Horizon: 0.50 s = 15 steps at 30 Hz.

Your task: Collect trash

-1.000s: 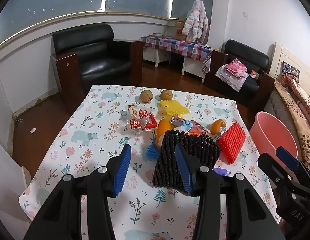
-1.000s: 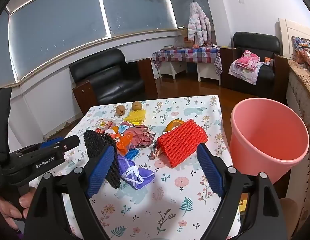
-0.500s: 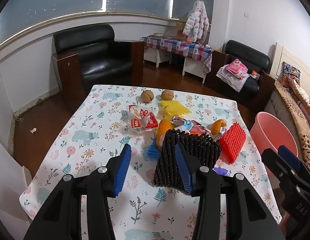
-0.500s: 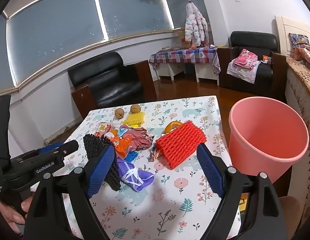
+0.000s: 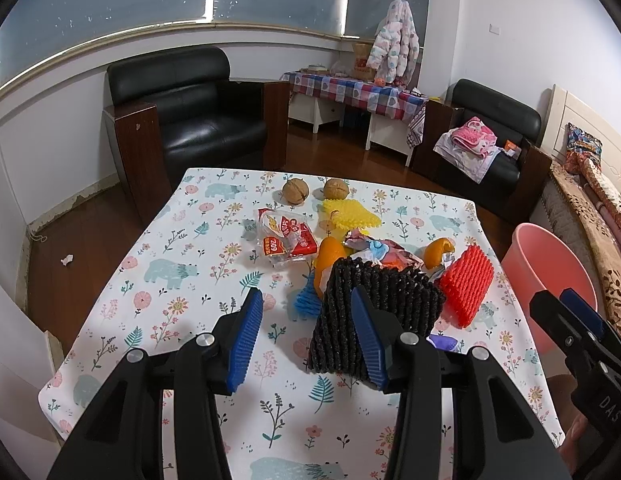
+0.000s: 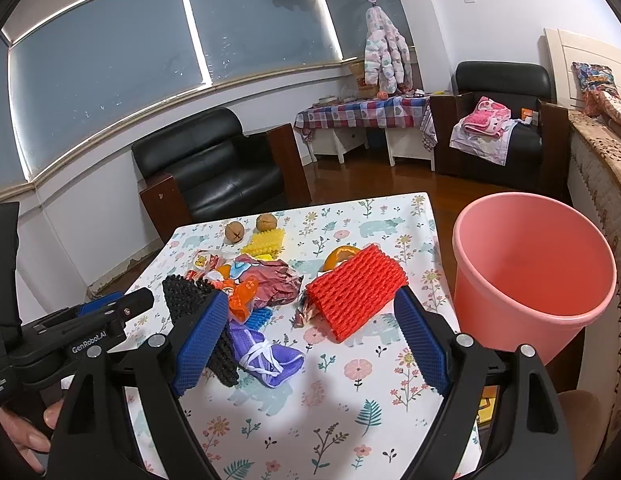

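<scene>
I see both grippers hovering over table (image 5: 182, 248) with floral cloth. My left gripper (image 5: 306, 336) spread, nothing between blue pads; black foam net (image 5: 390, 300) stands just behind its right pad. My right gripper (image 6: 310, 336) spread wide, empty, above purple wrapper (image 6: 266, 352). Red foam net (image 6: 356, 290) lies ahead of it, near table's right edge. Trash pile mid-table: orange peel (image 5: 328, 256), yellow foam net (image 5: 348, 214), snack packet (image 5: 284, 238), two walnuts (image 5: 295, 191) beyond. Pink bucket (image 6: 530, 276) stands off table, right side.
</scene>
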Motion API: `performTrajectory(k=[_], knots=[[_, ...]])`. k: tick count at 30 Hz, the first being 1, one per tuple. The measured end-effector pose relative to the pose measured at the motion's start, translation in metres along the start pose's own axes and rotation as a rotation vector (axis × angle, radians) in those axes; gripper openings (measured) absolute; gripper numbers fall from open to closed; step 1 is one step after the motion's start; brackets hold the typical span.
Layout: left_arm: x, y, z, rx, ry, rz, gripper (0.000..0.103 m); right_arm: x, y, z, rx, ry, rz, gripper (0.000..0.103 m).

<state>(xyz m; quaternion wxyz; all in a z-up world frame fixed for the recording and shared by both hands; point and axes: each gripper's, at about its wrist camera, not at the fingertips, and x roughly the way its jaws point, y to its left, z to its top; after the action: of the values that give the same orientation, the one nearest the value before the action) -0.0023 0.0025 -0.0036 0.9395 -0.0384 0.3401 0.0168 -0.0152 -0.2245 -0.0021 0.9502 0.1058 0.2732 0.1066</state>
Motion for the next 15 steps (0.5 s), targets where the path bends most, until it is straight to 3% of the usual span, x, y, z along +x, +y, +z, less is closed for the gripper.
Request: performTrajectory(k=[10, 15], knots=[[0.0011, -0.0016, -0.0006, 0.002, 0.004, -0.003, 0.046, 0.0029, -0.0014, -0.0012, -0.007, 0.000, -0.011, 0.085], [-0.0024, 0.0044, 0.0006, 0.033, -0.027, -0.048, 0.046, 0.0040, -0.0055, 0.0012, -0.002, 0.011, -0.022, 0.085]])
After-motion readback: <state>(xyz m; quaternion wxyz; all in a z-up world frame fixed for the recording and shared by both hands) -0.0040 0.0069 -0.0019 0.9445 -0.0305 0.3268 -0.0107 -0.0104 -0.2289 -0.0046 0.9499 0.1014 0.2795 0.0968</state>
